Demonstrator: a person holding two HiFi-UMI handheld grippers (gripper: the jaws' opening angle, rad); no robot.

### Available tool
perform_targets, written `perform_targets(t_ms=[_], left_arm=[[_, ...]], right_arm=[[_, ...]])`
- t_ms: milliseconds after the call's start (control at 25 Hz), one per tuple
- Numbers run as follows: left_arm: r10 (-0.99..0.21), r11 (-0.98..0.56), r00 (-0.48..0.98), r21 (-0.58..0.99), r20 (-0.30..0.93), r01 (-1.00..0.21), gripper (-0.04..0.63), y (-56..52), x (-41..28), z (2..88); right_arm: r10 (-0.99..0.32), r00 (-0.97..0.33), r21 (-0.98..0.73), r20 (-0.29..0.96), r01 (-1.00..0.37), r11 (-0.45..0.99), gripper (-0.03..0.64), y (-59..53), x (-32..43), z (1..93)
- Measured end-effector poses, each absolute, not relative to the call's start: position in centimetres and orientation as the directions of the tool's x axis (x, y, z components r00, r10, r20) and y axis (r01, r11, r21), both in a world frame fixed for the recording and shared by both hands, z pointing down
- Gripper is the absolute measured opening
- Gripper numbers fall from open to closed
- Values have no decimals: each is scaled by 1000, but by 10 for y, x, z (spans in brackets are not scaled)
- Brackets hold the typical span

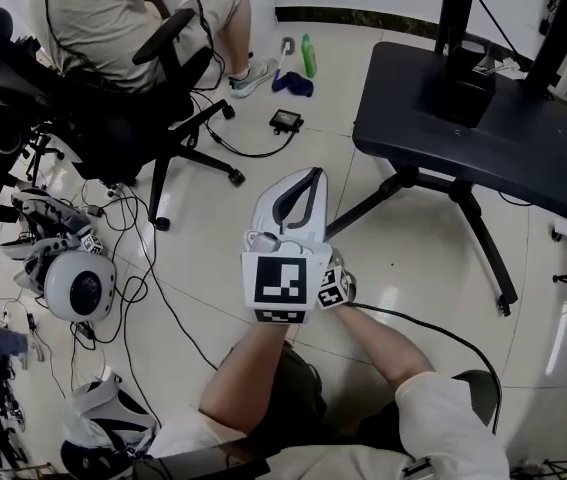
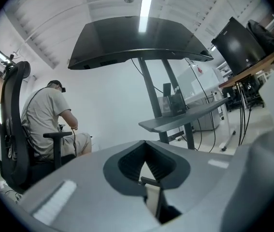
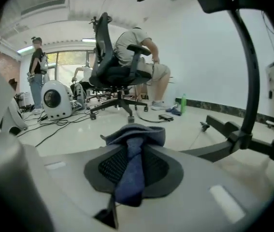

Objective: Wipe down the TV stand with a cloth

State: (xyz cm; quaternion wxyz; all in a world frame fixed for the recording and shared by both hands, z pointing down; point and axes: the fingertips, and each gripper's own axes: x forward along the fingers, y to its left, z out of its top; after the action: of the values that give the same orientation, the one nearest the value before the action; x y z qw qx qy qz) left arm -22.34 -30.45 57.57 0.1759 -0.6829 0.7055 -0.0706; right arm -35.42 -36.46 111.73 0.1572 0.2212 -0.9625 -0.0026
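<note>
We hold the white left gripper (image 1: 306, 183) out over the pale tiled floor (image 1: 413, 268). Its jaws are drawn together with nothing between them, as the left gripper view shows. Our right gripper (image 3: 135, 146) sits just beside and partly under it in the head view, with little more than its marker cube showing. Its jaws are clamped on a dark blue cloth (image 3: 131, 170), which runs down between the black ribbed pads and bunches into a fold past the tips.

The black TV stand (image 1: 473, 118) is a broad dark shelf on a post with spreading castor legs. It stands toward the far right of the floor, apart from the cloth, and one of its legs reaches close to the left gripper.

At the far left a person in a pale shirt sits in a black office chair (image 1: 153, 118). A green bottle (image 1: 308, 56) stands by the far wall. A white rounded helmet-like device (image 1: 81, 286) lies among black cables (image 1: 153, 298) near the floor's left edge.
</note>
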Motion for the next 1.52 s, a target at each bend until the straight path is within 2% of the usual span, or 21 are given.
perform_targets(t_ms=[120,320,480,600,680,760,800,880,960,1040,1080,1200,1400,1520], left_arm=[[-989,48,4,-341,-151,-939,81,-306,-218,576],[-982,63,-5,-307,-188,-950,81,-304,-218,567],[-972,52,12,-267,-234,-962,81,-302,-222,551],[-956,-10,74,-221,-284,-975,81,-312,-212,526],[-957,-94,149,-217,-251,-972,81,-319,-175,516],[-965,-197,228,-210,-133,-958,91,-324,-124,522],[-960,-237,261,-206,-98,-949,94,-327,-100,526],[-946,-296,315,-197,-71,-934,106,-337,-65,534],[-935,-327,346,-192,-78,-925,107,-345,-48,540],[-927,-335,358,-186,-110,-924,107,-347,-40,541],[-927,-340,362,-190,-96,-921,107,-346,-37,544],[-933,-343,358,-196,-44,-919,107,-345,-39,554],[-956,-277,291,-216,-34,-936,107,-335,-64,557],[-966,-242,256,-209,-44,-947,107,-325,-82,553]], right_arm=[[-453,-852,88,264,-446,891,75,-351,-349,1096],[-498,-867,301,18,-471,829,75,-345,-269,862],[-509,-844,310,-168,-536,785,75,-323,-186,689],[-642,-758,205,-115,-651,731,75,-322,-122,628],[-743,-658,161,-124,-752,639,75,-323,-65,606],[-800,-576,145,-169,-817,558,75,-321,-3,592],[-825,-550,126,-130,-834,537,75,-321,25,596],[-861,-506,104,-58,-860,499,76,-325,69,608],[-871,-479,109,-108,-877,468,75,-331,94,614],[-855,-478,116,-202,-878,464,76,-342,104,618],[-852,-486,118,-194,-874,472,75,-350,104,627],[-843,-533,121,-71,-844,523,75,-400,88,677],[-834,-541,190,-108,-835,516,75,-525,49,666],[-856,-501,216,-127,-856,469,76,-576,37,648]])
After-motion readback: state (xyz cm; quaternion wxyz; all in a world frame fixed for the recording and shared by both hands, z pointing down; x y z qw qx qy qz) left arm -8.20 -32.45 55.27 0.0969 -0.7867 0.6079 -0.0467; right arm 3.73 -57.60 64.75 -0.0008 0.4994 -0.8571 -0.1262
